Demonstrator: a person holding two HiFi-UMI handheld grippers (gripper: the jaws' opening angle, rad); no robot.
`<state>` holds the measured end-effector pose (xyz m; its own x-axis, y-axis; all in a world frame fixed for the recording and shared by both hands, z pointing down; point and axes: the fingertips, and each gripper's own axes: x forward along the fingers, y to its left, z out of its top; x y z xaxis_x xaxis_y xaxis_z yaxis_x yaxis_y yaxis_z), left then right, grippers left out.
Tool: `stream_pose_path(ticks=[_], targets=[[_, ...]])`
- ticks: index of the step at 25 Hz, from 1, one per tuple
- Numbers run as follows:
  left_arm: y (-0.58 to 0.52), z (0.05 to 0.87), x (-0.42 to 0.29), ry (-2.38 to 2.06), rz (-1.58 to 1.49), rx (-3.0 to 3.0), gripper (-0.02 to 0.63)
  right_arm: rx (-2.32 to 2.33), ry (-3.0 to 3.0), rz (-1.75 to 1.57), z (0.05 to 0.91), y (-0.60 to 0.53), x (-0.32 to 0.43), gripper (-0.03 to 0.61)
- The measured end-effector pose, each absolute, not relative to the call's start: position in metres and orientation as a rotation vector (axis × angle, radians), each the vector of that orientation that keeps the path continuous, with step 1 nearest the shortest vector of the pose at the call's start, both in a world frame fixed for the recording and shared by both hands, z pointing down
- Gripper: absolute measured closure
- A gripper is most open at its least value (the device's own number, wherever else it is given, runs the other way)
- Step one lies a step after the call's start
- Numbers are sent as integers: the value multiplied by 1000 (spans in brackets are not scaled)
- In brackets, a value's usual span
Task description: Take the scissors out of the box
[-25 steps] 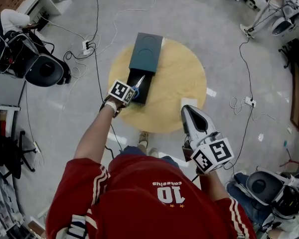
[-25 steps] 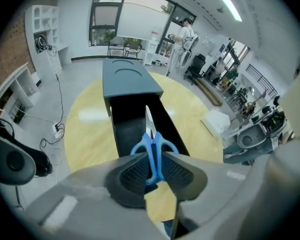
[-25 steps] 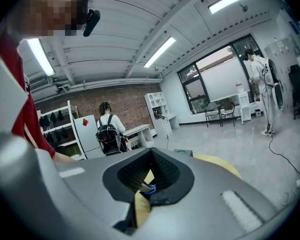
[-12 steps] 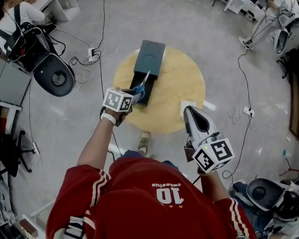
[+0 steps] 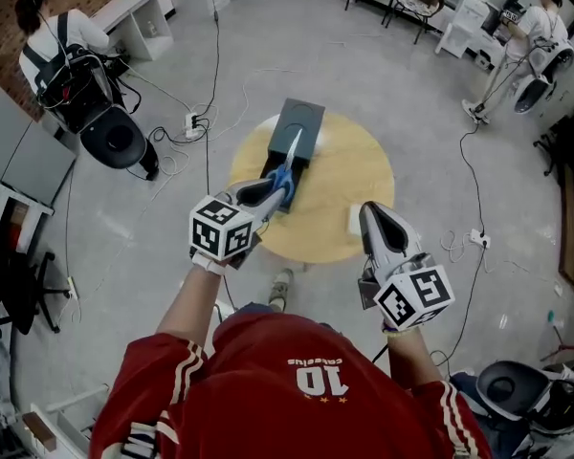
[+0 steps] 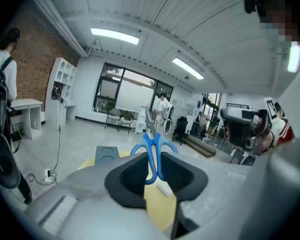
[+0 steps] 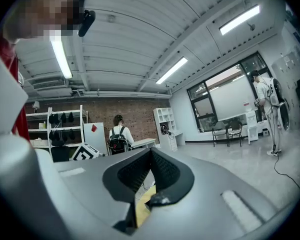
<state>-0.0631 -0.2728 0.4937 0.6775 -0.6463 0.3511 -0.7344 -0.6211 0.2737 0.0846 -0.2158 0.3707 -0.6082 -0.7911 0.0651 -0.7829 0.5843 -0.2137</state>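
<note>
My left gripper [image 5: 271, 191] is shut on a pair of blue-handled scissors [image 5: 286, 171], lifted clear above the dark teal box [image 5: 298, 127]. The steel blades point away from me over the box. In the left gripper view the scissors' handles [image 6: 152, 151] are pinched between the black pads of that gripper [image 6: 154, 173], with the box [image 6: 107, 154] low behind them on the round wooden table [image 6: 159, 206]. My right gripper [image 5: 377, 218] hangs over the table's near right edge. Its jaws [image 7: 151, 160] meet at the tips with nothing between them.
The round table [image 5: 356, 175] stands on a grey floor strewn with cables and a power strip [image 5: 191, 120]. A small white card [image 5: 353, 218] lies near the table's right edge. A person with a backpack [image 5: 55, 38] sits far left, another person [image 5: 534, 25] far right.
My left gripper has risen with the scissors, lifting them up out of the box and towards me. The right gripper has come up a little.
</note>
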Motion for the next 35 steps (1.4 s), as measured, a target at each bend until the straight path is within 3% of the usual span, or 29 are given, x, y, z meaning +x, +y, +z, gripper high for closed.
stream_pose_path(ticks=[17, 35], targets=[[-148, 347, -66, -1536, -20, 2811, 520, -1322, 2720, -201, 325, -153, 97, 578], [-107, 321, -104, -1932, -75, 2697, 520, -1409, 2681, -136, 319, -120, 111, 578]])
